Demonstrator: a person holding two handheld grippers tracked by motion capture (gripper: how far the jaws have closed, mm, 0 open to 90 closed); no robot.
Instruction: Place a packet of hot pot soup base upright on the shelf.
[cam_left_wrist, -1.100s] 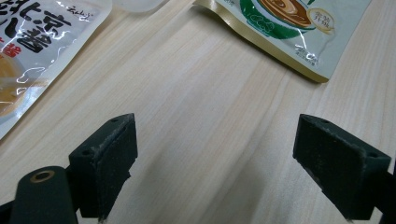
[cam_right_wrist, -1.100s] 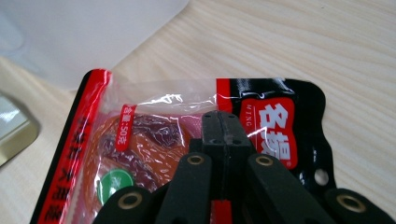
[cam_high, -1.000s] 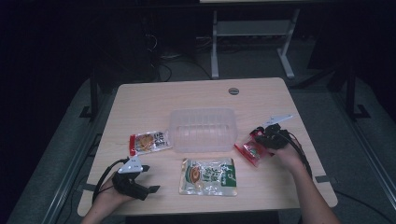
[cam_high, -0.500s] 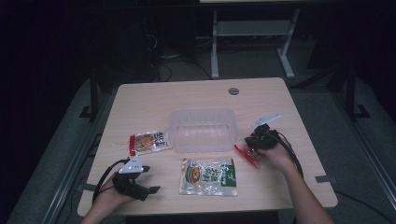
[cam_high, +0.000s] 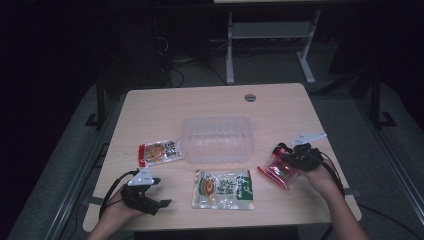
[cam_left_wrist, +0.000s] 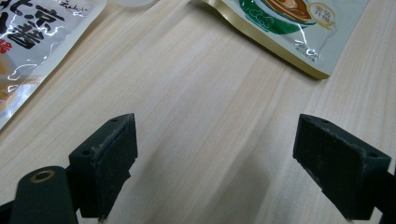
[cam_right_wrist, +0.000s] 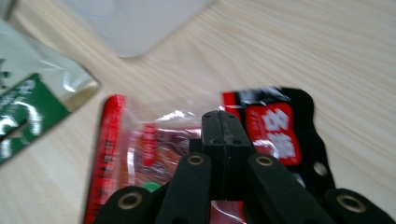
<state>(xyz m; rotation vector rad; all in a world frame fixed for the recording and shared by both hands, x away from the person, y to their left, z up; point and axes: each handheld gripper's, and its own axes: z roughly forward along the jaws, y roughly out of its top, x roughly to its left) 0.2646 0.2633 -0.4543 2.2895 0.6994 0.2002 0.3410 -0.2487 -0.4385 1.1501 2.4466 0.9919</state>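
A red snack packet (cam_high: 276, 172) (cam_right_wrist: 154, 144) hangs tilted at the table's right side. My right gripper (cam_high: 286, 157) (cam_right_wrist: 226, 116) is shut on its upper edge, jaws pressed together. My left gripper (cam_high: 161, 191) (cam_left_wrist: 215, 154) rests near the front left edge, open, with bare wood between its pads. A green and white packet (cam_high: 224, 189) (cam_left_wrist: 289, 28) lies flat at the front middle. An orange and white packet (cam_high: 159, 152) (cam_left_wrist: 28, 42) lies to the left of a clear plastic container (cam_high: 217, 140) (cam_right_wrist: 135, 23).
The wooden table (cam_high: 200, 100) has a round cable hole (cam_high: 250, 97) at the back. Dark floor, cables and a white desk frame (cam_high: 270, 45) lie beyond the far edge. The green packet's corner (cam_right_wrist: 28, 112) sits just left of the red one.
My right gripper and the red packet first shifted left toward the container, then moved back to the right and nearer the front edge. The left gripper stayed put.
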